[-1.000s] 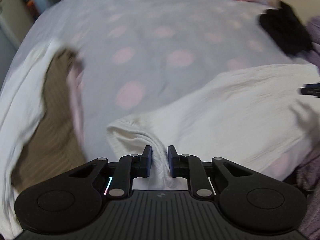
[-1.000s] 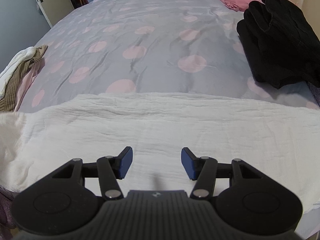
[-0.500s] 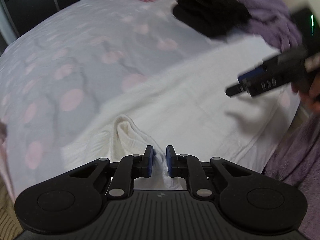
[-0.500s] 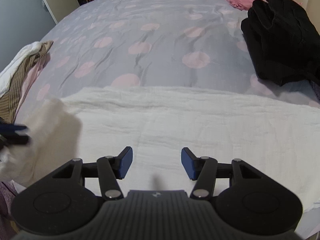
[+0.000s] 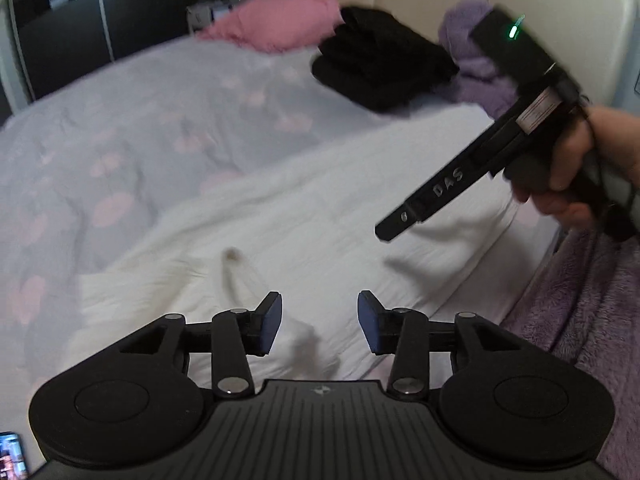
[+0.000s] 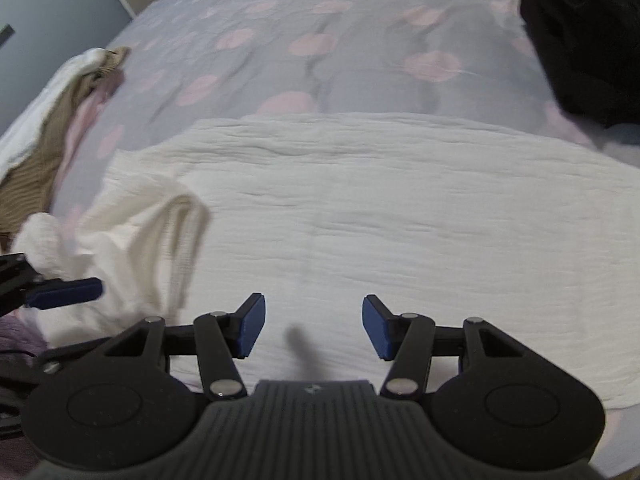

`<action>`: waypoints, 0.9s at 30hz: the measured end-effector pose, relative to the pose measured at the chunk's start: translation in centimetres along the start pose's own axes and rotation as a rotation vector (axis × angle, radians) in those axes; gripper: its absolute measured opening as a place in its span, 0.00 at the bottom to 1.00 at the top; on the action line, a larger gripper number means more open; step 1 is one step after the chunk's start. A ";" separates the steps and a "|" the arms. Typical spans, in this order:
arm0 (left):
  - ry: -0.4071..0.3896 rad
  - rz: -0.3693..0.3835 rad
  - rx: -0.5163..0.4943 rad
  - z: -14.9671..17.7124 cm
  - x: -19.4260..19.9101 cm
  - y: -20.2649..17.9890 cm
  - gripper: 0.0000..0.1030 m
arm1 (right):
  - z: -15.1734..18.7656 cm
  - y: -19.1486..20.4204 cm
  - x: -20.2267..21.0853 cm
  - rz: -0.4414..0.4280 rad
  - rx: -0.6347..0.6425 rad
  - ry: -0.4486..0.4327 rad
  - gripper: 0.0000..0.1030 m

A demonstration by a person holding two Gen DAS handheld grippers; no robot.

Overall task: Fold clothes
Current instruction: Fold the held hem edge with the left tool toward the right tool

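A white crinkled garment (image 6: 380, 208) lies spread flat along the near edge of the bed; it also shows in the left wrist view (image 5: 320, 220). Its left end (image 6: 160, 232) is folded over onto itself in a loose bunch. My left gripper (image 5: 320, 322) is open and empty just above that folded end; one of its fingers (image 6: 66, 292) shows at the left edge of the right wrist view. My right gripper (image 6: 314, 326) is open and empty, hovering over the garment's middle; in the left wrist view its body (image 5: 472, 168) shows at the right, held by a hand.
The bed has a grey cover with pink dots (image 6: 320, 48). A black folded pile (image 5: 380, 64) and a purple garment (image 5: 476, 68) sit at the far right, by a pink pillow (image 5: 276, 24). A heap of tan and white clothes (image 6: 48, 120) lies at the left. A purple blanket (image 5: 592, 300) hangs off the bedside.
My left gripper carried the garment's left end to the right, folding it over, then opened and let it go. My right gripper stayed open, hovering over the garment's middle.
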State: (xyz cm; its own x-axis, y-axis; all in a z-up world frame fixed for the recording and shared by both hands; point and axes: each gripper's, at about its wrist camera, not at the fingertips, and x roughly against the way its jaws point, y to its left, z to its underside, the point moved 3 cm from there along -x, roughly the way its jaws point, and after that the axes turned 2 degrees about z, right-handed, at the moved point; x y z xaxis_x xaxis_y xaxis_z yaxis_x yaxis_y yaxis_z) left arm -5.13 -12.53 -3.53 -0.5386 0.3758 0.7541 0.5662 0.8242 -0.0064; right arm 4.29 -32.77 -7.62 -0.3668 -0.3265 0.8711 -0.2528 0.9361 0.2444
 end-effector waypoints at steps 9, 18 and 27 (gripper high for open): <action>-0.027 -0.227 0.018 1.9 5.8 6.3 0.44 | -0.7 3.8 -0.3 -0.082 0.035 0.000 0.56; -0.035 -0.066 0.113 3.2 3.5 8.3 0.19 | -2.2 6.9 -1.4 -0.133 0.087 0.009 0.53; 0.126 0.063 -0.089 6.3 3.4 5.0 0.03 | -3.4 9.2 -2.9 -0.195 0.111 0.027 0.45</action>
State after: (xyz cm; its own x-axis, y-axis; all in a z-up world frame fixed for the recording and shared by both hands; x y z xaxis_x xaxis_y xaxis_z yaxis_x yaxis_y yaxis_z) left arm -8.09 -4.46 -5.10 -0.4211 0.3645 0.8305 0.6524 0.7579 -0.0018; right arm 6.10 -22.79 -6.47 -0.2774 -0.4948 0.8235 -0.4144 0.8350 0.3621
